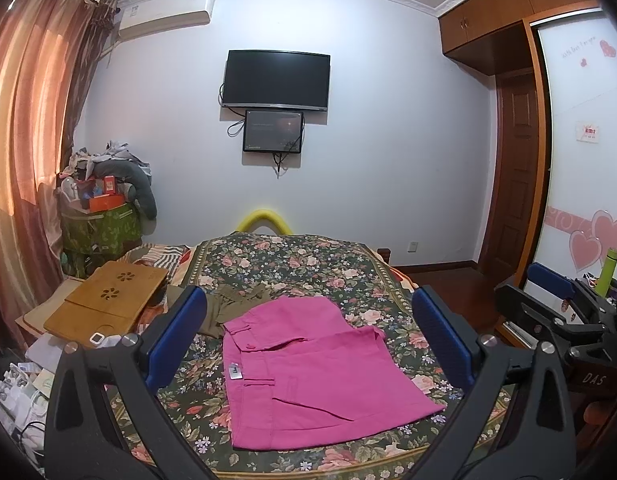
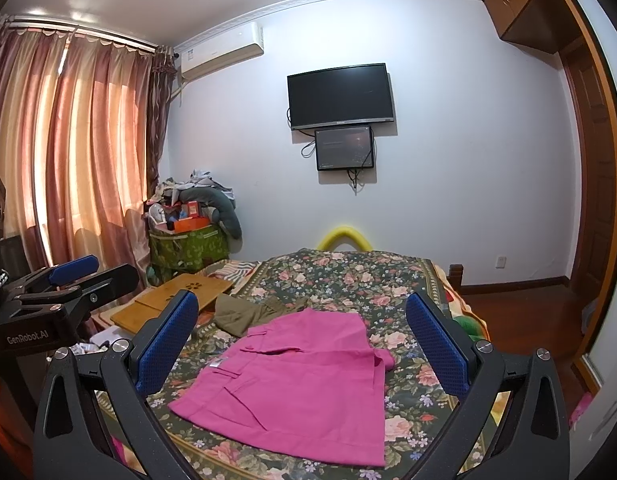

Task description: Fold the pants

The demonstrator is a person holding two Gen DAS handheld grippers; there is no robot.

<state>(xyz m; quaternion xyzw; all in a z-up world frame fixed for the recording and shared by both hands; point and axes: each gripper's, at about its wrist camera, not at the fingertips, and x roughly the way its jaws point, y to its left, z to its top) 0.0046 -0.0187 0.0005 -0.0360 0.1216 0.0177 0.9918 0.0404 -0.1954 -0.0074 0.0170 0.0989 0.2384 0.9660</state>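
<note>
Each claw, left (image 1: 308, 344) and right (image 2: 302, 344), has black frames, silver screws and blue dimpled pads (image 2: 168, 344), with "GenRobot.AI" and seemingly "DAS" lettering.

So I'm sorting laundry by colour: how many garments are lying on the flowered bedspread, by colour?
Pink: 1, the folded pink pants in the middle of the bedspread
Olive green: 1, the crumpled olive garment just beyond them
Total: 2

white wall (image 1: 388, 160), mounted tv (image 1: 276, 80), backlit pink curtains (image 2: 76, 140), wooden wardrobe (image 1: 496, 12), floral bed (image 1: 308, 264).
</note>
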